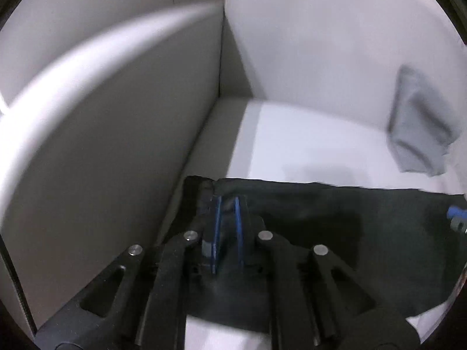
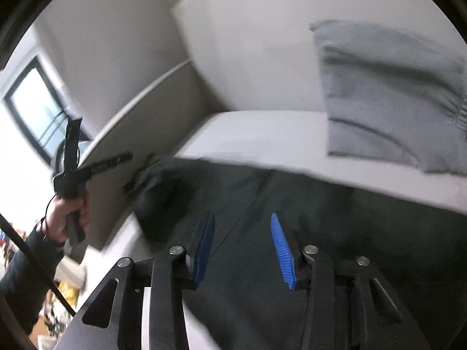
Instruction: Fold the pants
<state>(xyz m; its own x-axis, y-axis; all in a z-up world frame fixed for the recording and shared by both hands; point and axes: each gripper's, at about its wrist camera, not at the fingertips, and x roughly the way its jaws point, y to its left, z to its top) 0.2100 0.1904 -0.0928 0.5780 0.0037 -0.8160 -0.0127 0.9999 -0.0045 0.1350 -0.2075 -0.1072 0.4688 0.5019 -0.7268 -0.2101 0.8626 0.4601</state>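
Two grippers work over dark pants spread on a white bed. Nearest in the left wrist view, the left gripper has its blue pads almost together, its jaws narrow and pinching a bunched corner of the pants at the cloth's far left edge, just beside the bed's grey side panel. In the right wrist view, the right gripper holds its jaws partly apart above the pants, with nothing pressed between the blue pads; the cloth lies flat beneath them. Off to the left of that view, a hand in a dark sleeve grips the left gripper's handle, whose fingers reach the raised corner of the pants. Beyond the pants lies bare white sheet, then a grey pillow leaning against the white headboard. Farthest, at the left, a window shows in blur.
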